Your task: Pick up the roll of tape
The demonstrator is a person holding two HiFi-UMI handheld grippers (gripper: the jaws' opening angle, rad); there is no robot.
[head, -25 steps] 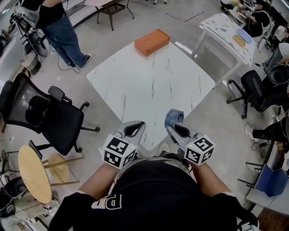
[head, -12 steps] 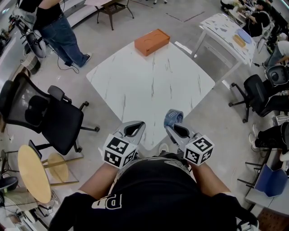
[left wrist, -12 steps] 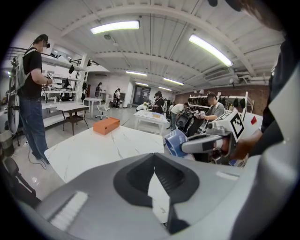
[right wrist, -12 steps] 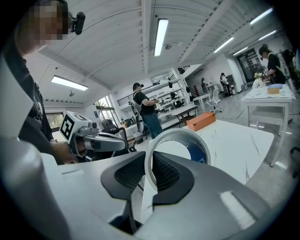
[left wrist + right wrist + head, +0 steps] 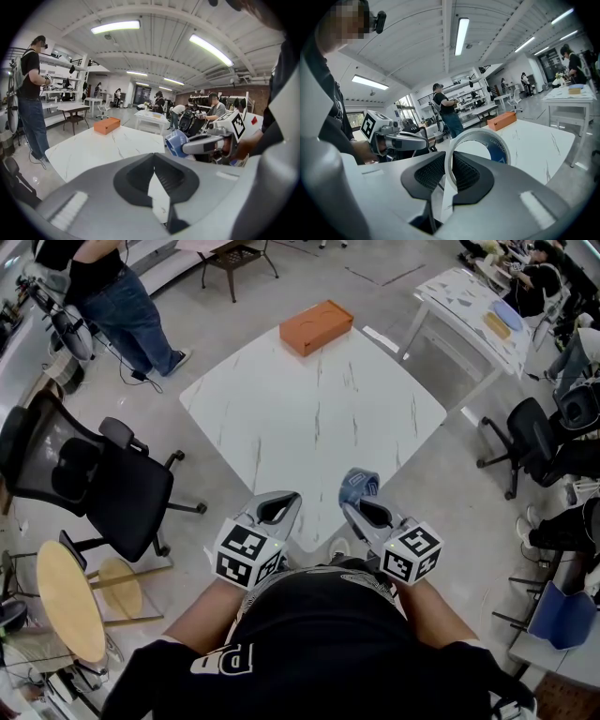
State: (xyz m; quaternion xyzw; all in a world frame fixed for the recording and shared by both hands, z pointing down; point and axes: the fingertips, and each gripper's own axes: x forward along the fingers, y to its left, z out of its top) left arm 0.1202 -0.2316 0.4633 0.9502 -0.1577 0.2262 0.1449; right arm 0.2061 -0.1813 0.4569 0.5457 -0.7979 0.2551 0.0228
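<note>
Right tongs [image 5: 448, 171] pinch the roll of tape [image 5: 498, 148] by its rim.

Open-plan lab or workshop: bare concrete floor, white counters [image 5: 314, 427], wheeled chairs [image 5: 122, 488], strip lights [image 5: 116, 26], laden shelves [image 5: 58, 57], people [image 5: 215, 108] at workstations.

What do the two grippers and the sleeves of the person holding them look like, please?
Both the left gripper and the right gripper have light grey bodies with black, ribbed pads. Each carries a white cube printed with black square markers. The person wears a black short-sleeved T-shirt with white lettering.
</note>
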